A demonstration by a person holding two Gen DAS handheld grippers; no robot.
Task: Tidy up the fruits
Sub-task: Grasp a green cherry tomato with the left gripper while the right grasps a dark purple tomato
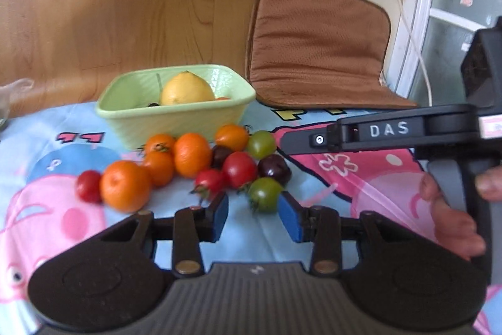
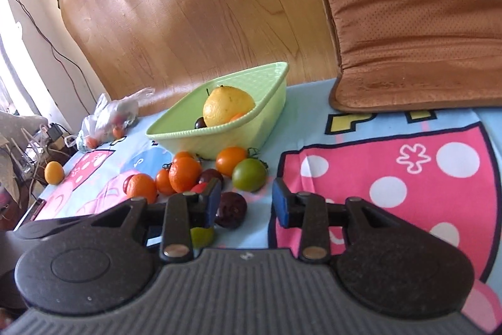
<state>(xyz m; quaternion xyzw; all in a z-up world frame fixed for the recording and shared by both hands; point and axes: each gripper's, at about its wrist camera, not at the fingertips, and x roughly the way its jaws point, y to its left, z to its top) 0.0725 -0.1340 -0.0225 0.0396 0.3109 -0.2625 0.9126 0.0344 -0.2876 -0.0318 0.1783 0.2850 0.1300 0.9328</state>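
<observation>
Left claw (image 1: 252,214): jaws apart, empty; one pad just beside a green tomato (image 1: 264,193). Right claw (image 2: 244,203): jaws apart, empty, a dark tomato (image 2: 230,209) beside its left pad. Green bowl (image 1: 175,115) on the desk: one yellow citrus (image 1: 186,89), one dark fruit, one orange piece. Loose before the bowl: twelve small fruits, two of them green.

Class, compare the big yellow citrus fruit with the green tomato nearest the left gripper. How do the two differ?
The yellow citrus fruit sits inside the green basket; the green tomato lies loose on the cloth. The citrus is plainly larger than the tomato. The citrus is yellow, the tomato dark green with a stalk. Both are roundish and ungripped.
</observation>
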